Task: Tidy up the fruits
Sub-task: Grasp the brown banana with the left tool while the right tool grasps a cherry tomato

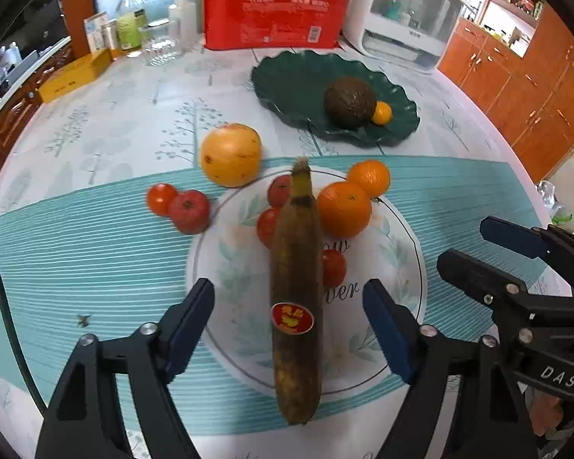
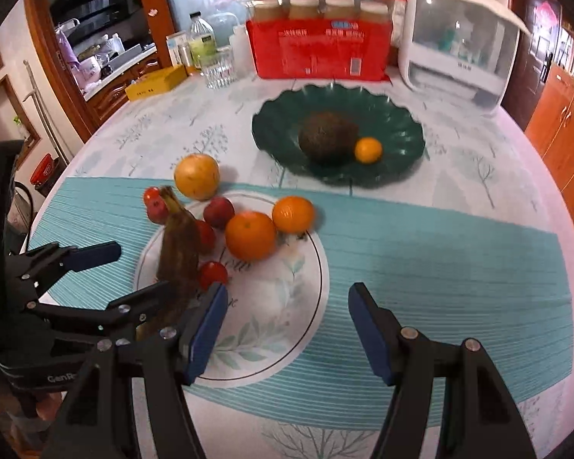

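Note:
A brown overripe banana (image 1: 296,298) with a red sticker lies on the round placemat, between the open fingers of my left gripper (image 1: 292,329), not gripped. It also shows in the right wrist view (image 2: 180,256). Two oranges (image 1: 344,210) and several small red tomatoes (image 1: 189,210) lie around it, and a large yellow fruit (image 1: 231,155) behind. A dark green plate (image 1: 287,80) holds an avocado (image 1: 350,101) and a small orange fruit (image 1: 382,113). My right gripper (image 2: 287,329) is open and empty, to the right of the banana; it shows in the left wrist view (image 1: 463,244).
At the back of the table stand a red package of jars (image 1: 275,15), a white appliance (image 1: 405,19), a glass (image 1: 158,44), bottles (image 1: 130,19) and a yellow box (image 1: 74,74). Orange cabinets (image 1: 524,88) are at the right.

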Action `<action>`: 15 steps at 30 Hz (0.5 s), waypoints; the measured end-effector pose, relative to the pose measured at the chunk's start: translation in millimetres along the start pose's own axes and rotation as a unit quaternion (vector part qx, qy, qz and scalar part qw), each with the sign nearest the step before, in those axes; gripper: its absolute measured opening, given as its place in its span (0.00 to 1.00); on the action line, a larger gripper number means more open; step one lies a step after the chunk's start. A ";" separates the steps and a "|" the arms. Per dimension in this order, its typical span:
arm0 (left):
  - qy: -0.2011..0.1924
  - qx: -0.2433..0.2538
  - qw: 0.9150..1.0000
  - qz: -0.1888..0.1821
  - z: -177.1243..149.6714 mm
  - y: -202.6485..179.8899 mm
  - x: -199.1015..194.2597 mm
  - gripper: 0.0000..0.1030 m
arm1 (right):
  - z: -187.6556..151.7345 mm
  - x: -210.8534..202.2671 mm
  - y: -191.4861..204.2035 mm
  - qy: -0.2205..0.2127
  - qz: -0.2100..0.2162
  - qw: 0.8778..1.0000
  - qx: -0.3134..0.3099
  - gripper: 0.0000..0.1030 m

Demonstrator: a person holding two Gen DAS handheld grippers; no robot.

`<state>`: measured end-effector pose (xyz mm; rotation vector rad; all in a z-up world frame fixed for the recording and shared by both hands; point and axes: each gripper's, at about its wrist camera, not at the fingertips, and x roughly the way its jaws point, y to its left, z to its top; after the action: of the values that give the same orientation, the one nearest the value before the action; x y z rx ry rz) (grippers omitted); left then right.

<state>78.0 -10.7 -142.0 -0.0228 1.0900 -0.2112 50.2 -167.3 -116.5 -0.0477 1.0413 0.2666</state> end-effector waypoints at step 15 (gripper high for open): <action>0.022 -0.043 0.997 -0.054 -9.2 20.8 29.2 0.31 | -3.3 31.5 13.2 0.028 0.039 0.999 -0.016 0.64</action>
<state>86.3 5.2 -174.4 -0.1542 1.1416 -0.2626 59.2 -149.0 -144.1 -0.0427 1.0969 0.3547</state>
